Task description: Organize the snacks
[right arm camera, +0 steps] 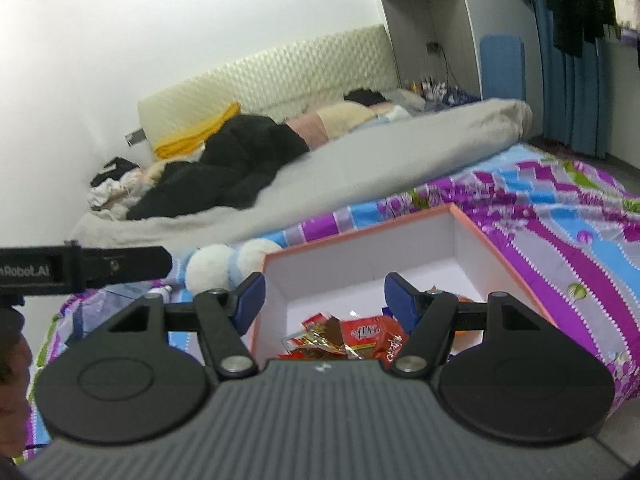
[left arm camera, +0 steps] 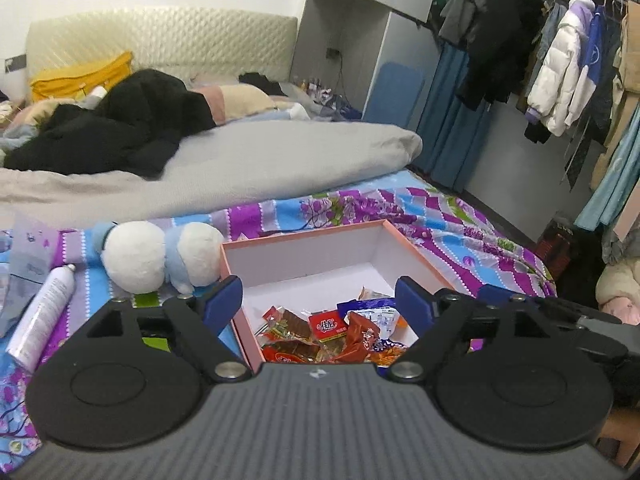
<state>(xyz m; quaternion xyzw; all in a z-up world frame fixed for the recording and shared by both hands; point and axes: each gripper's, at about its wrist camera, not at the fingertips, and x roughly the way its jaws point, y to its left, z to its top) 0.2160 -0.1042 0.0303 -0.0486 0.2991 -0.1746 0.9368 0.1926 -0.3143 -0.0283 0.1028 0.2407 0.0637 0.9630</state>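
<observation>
Both views are evenly lit by soft, cool indoor light from above — shadows are faint, with only a dim patch inside the pink-rimmed white cardboard box (left arm camera: 320, 256). Fisheye bending curves the quilted cream headboard (left arm camera: 160, 38) and darkens the corners. The right wrist view is smeared — the grey duvet (right arm camera: 360, 160) and hanging clothes look soft. Foil snack wrappers (right arm camera: 340, 338) show small glints.

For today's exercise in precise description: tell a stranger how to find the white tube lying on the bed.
Start at the bed with the purple and blue patterned sheet. On it stands an open pink-edged box holding snack packets; left of the box lies a white and pale blue plush toy. The white tube lies further left, the only long, slim, hard-looking thing among soft ones.
</observation>
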